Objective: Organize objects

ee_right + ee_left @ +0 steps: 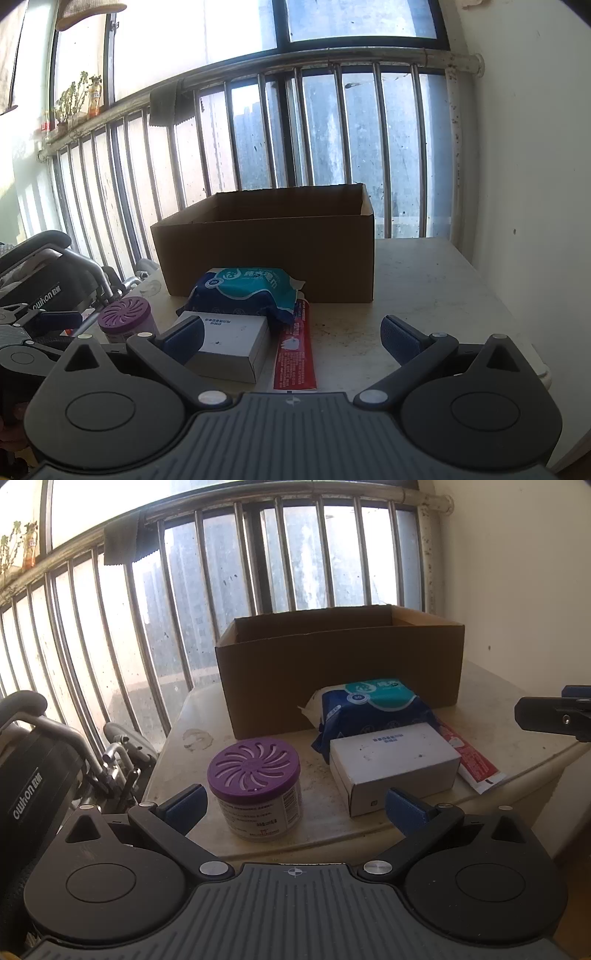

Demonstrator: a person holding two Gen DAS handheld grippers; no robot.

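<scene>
On the surface, four items sit before my empty cardboard box, ready for packing; left gripper and right gripper hover, jaws wide open, nothing held.

Pale stained table, cardboard box, purple-lidded tub, wipes pack, white box, red tube

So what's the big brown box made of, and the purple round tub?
The brown box looks like matte cardboard: dull brown walls with thin raw top edges. The purple tub seems plastic: a smooth moulded lid with swirl-shaped slots, and what looks like a paper label on its side.
</scene>
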